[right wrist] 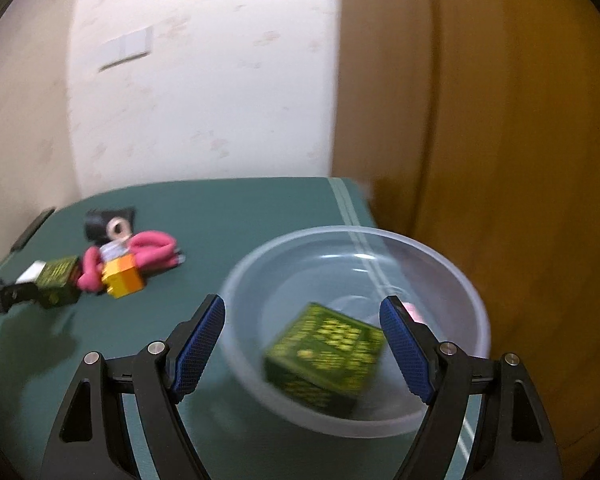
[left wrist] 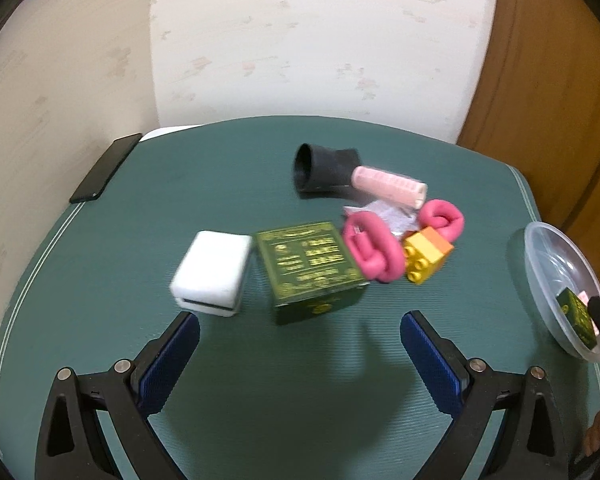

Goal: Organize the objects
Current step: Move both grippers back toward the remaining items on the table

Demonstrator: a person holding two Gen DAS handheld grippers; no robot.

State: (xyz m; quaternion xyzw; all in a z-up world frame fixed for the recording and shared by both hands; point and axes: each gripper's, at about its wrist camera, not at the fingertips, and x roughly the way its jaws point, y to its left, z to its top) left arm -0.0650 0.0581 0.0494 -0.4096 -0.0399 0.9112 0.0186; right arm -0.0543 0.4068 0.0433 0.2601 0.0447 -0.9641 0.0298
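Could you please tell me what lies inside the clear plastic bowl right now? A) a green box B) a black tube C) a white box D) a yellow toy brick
A: in the right wrist view a green box sits inside the clear bowl, between the open right gripper fingers.

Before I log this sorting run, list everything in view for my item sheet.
green box: 1, green and gold, mat centre
second green box: 1, same print, in bowl
bowl: 1, clear plastic, mat's right edge
white case: 1, left of green box
pink rings: 2, linked, right of box
toy brick: 1, yellow-orange
hair roller: 1, pink
black tube: 1
phone: 1, black, left edge
mat: 1, green
left gripper: jaws open
right gripper: jaws open over bowl
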